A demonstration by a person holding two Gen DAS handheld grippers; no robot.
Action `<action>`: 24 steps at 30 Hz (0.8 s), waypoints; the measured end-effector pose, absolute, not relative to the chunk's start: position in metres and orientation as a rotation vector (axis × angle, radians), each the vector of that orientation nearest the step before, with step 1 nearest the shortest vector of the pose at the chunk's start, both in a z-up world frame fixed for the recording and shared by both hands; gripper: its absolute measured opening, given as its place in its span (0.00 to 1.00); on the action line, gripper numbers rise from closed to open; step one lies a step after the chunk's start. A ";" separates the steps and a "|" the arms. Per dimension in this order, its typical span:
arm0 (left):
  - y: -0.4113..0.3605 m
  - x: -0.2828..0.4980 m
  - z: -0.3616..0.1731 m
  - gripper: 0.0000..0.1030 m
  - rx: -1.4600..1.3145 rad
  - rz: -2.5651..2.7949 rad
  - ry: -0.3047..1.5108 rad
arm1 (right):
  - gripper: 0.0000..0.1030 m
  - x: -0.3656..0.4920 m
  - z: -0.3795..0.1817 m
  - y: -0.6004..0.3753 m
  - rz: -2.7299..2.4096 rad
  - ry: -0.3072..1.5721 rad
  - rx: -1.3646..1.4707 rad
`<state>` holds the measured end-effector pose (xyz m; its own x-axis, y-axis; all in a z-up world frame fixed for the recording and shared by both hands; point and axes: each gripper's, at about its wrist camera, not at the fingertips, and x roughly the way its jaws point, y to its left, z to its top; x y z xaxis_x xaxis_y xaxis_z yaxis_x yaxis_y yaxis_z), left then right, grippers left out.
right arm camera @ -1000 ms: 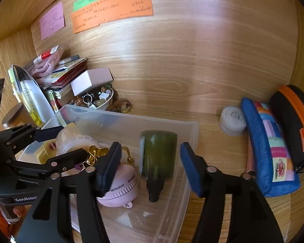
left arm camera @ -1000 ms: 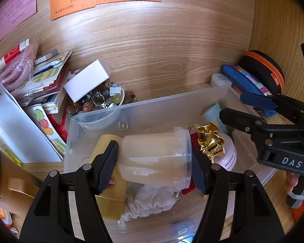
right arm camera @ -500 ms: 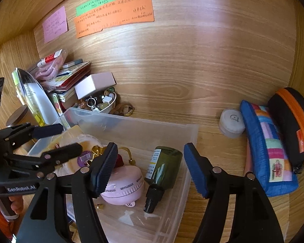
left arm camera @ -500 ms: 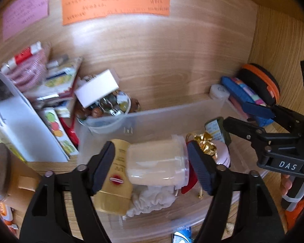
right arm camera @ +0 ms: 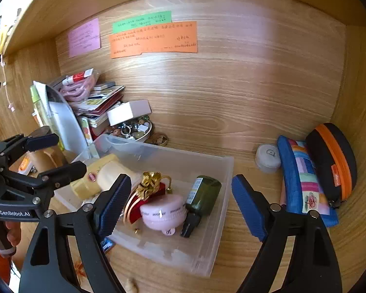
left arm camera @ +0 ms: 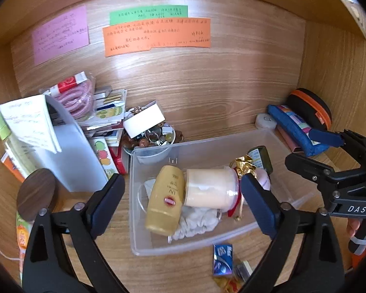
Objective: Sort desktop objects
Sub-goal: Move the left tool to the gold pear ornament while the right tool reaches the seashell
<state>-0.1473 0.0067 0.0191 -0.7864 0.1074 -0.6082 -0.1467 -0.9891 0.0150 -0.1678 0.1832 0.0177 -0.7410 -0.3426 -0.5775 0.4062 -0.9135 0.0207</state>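
Both the left gripper (left arm camera: 180,202) and right gripper (right arm camera: 180,205) have just been opening wide, empty, above the clear bin (left arm camera: 158,246), where the cream jar (left arm camera: 211,188) looks smooth, rigid and best gripped across its sides.

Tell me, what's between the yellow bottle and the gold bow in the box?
The cream jar, lying on its side, seen in the left wrist view.

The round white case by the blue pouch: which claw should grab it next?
Probably the right claw. It is open and empty, and the round white case sits just beyond its right finger, outside the clear bin. The left claw, also open, hangs over the bin's far-left side.
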 end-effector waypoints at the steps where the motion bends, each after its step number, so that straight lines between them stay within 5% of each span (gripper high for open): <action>1: 0.006 -0.144 0.020 0.97 -0.964 2.843 0.083 | 0.80 -0.164 0.019 0.183 -2.603 0.151 0.833; 24: -0.017 -0.077 0.001 0.98 -1.075 2.829 0.022 | 0.85 -0.089 0.006 0.197 -2.604 0.133 0.850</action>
<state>-0.0766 -0.0165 0.0008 -0.7420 0.1020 -0.6626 -0.1123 -0.9933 -0.0271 -0.0886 0.1975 0.0061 -0.7367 -0.3400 -0.5845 0.3979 -0.9169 0.0317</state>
